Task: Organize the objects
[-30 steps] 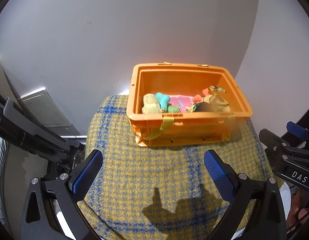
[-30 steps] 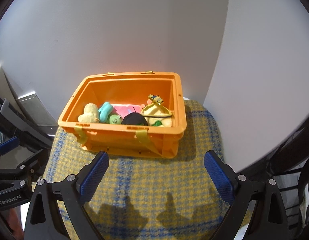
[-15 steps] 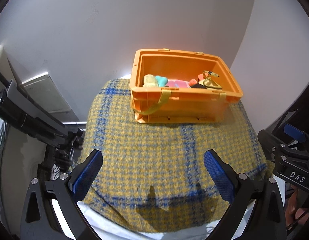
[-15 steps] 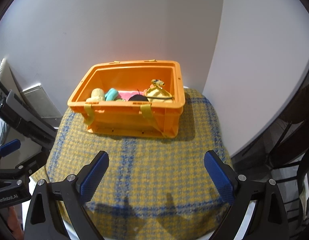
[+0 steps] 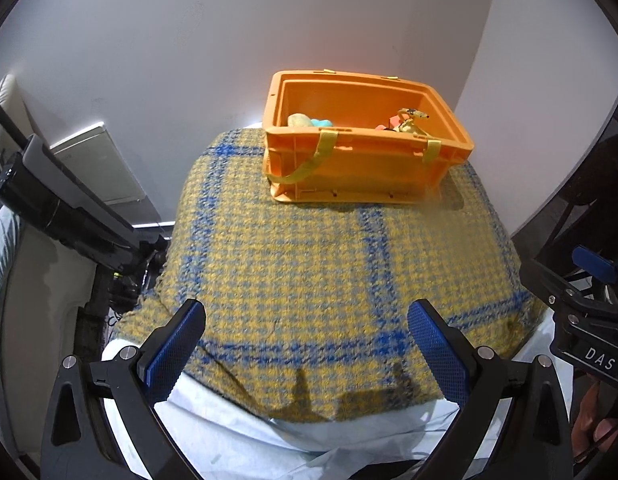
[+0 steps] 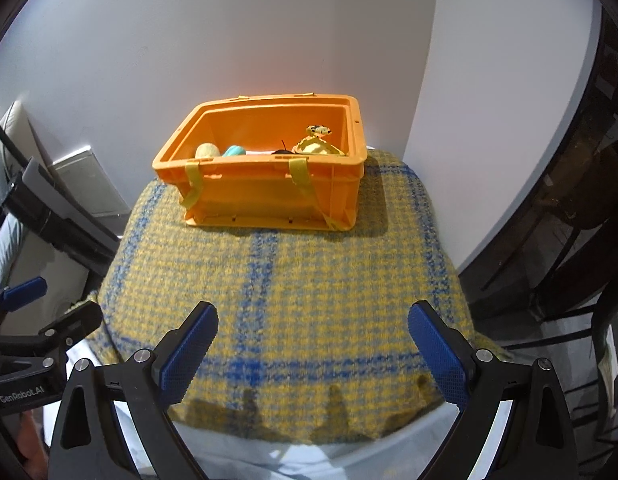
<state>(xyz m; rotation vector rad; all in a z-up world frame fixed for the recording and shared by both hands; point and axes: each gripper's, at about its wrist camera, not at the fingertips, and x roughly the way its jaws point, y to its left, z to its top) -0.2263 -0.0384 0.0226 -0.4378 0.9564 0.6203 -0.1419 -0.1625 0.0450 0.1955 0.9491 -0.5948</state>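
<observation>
An orange plastic crate stands at the far side of a yellow-and-blue checked cloth; it also shows in the right wrist view. Inside lie small toys: a beige one, a teal one and a yellow one; the rest is hidden by the crate wall. My left gripper is open and empty, well short of the crate over the cloth's near edge. My right gripper is open and empty, also near the front edge.
White walls rise right behind the crate. A black stand and a grey panel are at the left. The table drops off at left and right; dark furniture stands on the right. A white sheet shows under the cloth's front edge.
Both grippers have pulled back and away from the crate; it looks smaller and farther, and the cloth's front edge and white sheet have come into view. Both stay open.
</observation>
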